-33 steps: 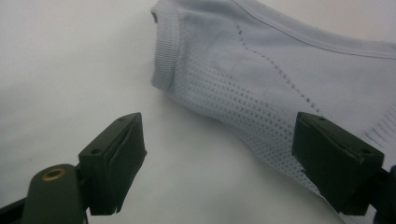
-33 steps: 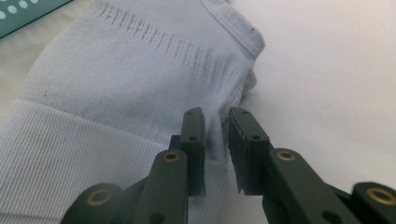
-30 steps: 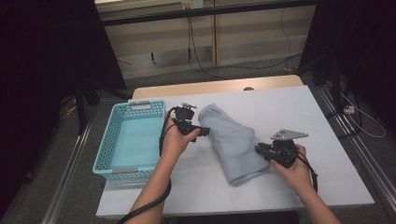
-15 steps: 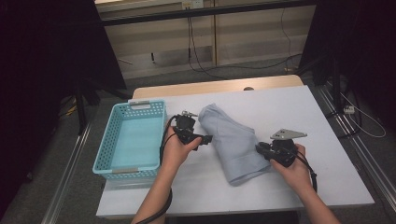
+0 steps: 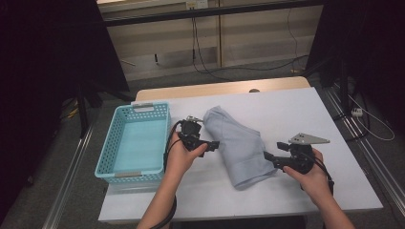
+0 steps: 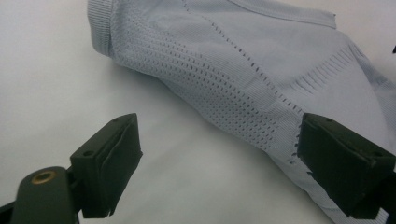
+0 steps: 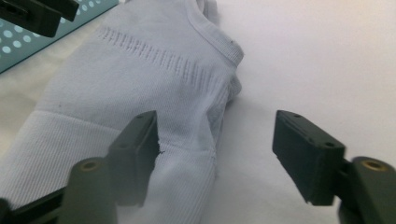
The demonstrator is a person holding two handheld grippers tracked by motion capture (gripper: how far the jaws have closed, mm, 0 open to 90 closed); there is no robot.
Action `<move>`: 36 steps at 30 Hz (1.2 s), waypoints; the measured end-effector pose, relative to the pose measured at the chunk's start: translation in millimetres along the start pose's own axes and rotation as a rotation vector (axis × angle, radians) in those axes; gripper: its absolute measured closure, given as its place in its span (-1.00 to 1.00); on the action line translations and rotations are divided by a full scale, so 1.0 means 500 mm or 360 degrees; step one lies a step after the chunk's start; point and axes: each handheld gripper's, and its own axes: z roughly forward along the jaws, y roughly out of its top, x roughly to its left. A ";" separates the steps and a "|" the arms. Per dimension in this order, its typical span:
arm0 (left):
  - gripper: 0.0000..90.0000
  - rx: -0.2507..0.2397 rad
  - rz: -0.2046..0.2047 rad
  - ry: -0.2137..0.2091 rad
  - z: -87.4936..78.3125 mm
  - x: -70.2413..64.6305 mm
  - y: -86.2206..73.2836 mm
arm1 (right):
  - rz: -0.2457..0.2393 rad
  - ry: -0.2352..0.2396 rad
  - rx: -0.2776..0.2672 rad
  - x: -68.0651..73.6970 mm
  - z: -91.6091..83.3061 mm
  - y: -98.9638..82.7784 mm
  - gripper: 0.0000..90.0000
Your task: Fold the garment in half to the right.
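A pale blue-grey knitted garment (image 5: pixel 237 143) lies folded in a long bundle on the white table (image 5: pixel 296 109). My left gripper (image 5: pixel 213 143) rests at its left edge, open. In the left gripper view the garment (image 6: pixel 261 60) lies ahead of my left gripper (image 6: pixel 219 128), with the right-hand jaw over its edge and nothing pinched. My right gripper (image 5: pixel 268 159) is at the bundle's near right edge. Its jaws have just been opening. In the right gripper view my right gripper (image 7: pixel 215 122) stands wide, the ribbed hem of the garment (image 7: pixel 140 79) beside the left-hand jaw, and no pad presses on it.
A light blue plastic basket (image 5: pixel 136 145) stands at the left of the table, close to my left hand. The table's far edge shows a wooden strip (image 5: pixel 224 88). Black metal frames and cables are on the floor beyond.
The left hand has slid nearer and slightly right along the garment's left edge. The right gripper's jaws have spread apart at the garment's hem; the right hand stayed where it was.
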 end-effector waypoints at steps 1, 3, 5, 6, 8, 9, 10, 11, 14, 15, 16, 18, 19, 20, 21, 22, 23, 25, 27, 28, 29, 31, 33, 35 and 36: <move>-0.70 0.0003 -0.0003 -0.0002 -0.001 -0.002 -0.001 | 0.0002 -0.0009 -0.0010 0.000 -0.004 0.000 -0.45; -0.70 0.0002 0.0000 -0.0015 -0.001 -0.006 -0.003 | 0.0006 -0.0002 -0.0022 0.000 -0.010 0.000 -0.52; -0.70 0.0002 0.0006 -0.0018 -0.002 -0.008 -0.005 | -0.0002 0.0007 -0.0030 0.001 -0.017 -0.002 -0.57; -0.70 0.0002 0.0005 -0.0019 -0.003 -0.009 -0.006 | -0.0008 0.0013 -0.0026 0.002 -0.019 -0.003 -0.59; -0.70 0.0004 0.0006 -0.0023 -0.003 -0.011 -0.008 | -0.0007 0.0017 -0.0015 0.002 -0.022 -0.006 -0.64; -0.70 0.0008 0.0004 -0.0030 -0.003 -0.012 -0.009 | -0.0007 0.0024 -0.0016 0.002 -0.022 -0.007 -0.65; -0.71 0.0004 0.0002 -0.0033 -0.003 -0.013 -0.010 | -0.0008 0.0029 -0.0020 0.002 -0.023 -0.008 -0.67; -0.70 0.0006 0.0005 -0.0030 -0.003 -0.014 -0.010 | -0.0015 0.0024 -0.0018 0.002 -0.024 -0.007 -0.68; -0.71 0.0010 0.0004 -0.0041 -0.002 -0.016 -0.011 | -0.0037 0.0023 -0.0015 0.005 -0.025 -0.007 -0.71; -0.71 0.0011 0.0005 -0.0043 -0.002 -0.017 -0.011 | -0.0047 0.0025 -0.0013 0.007 -0.026 -0.007 -0.71; -0.71 0.0013 0.0003 -0.0046 -0.002 -0.018 -0.012 | -0.0056 0.0022 -0.0012 0.008 -0.027 -0.007 -0.72; -0.72 0.0017 0.0010 -0.0041 -0.002 -0.020 -0.012 | -0.0063 0.0021 -0.0011 0.009 -0.029 -0.008 -0.74; -0.72 0.0017 0.0004 -0.0046 -0.002 -0.021 -0.012 | -0.0068 0.0017 -0.0012 0.010 -0.030 -0.009 -0.75; -0.72 0.0019 0.0001 -0.0050 -0.002 -0.023 -0.013 | -0.0073 0.0012 -0.0007 0.010 -0.031 -0.010 -0.75; -0.72 0.0019 0.0001 -0.0056 -0.002 -0.024 -0.014 | -0.0077 0.0009 0.0003 0.010 -0.032 -0.012 -0.75; -0.72 0.0012 0.0002 -0.0061 -0.002 -0.025 -0.015 | -0.0079 0.0003 0.0012 0.010 -0.034 -0.014 -0.75; -0.72 0.0015 0.0007 -0.0058 -0.002 -0.026 -0.015 | -0.0082 0.0003 0.0016 0.010 -0.035 -0.017 -0.75; -0.72 0.0021 0.0007 -0.0062 -0.002 -0.028 -0.018 | -0.0089 0.0002 0.0031 0.010 -0.037 -0.021 -0.75; -0.72 0.0018 0.0010 -0.0063 -0.002 -0.031 -0.020 | -0.0096 0.0009 0.0026 0.012 -0.041 -0.026 -0.75; -0.73 0.0014 0.0007 -0.0069 -0.002 -0.032 -0.021 | -0.0095 0.0020 0.0022 0.012 -0.042 -0.029 -0.75; -0.73 0.0011 0.0006 -0.0074 -0.001 -0.033 -0.022 | -0.0098 0.0020 0.0023 0.013 -0.042 -0.032 -0.75; -0.73 0.0009 0.0006 -0.0070 -0.001 -0.035 -0.024 | -0.0127 0.0018 0.0051 0.013 -0.040 -0.037 -0.76; -0.74 0.0014 0.0000 -0.0075 0.000 -0.036 -0.025 | -0.0135 0.0026 0.0059 0.012 -0.040 -0.040 -0.77; -0.75 0.0021 -0.0001 -0.0071 0.001 -0.037 -0.025 | -0.0131 0.0035 0.0054 0.010 -0.040 -0.040 -0.77; -0.75 0.0020 -0.0008 -0.0073 0.002 -0.038 -0.026 | -0.0129 0.0033 0.0049 0.009 -0.040 -0.040 -0.77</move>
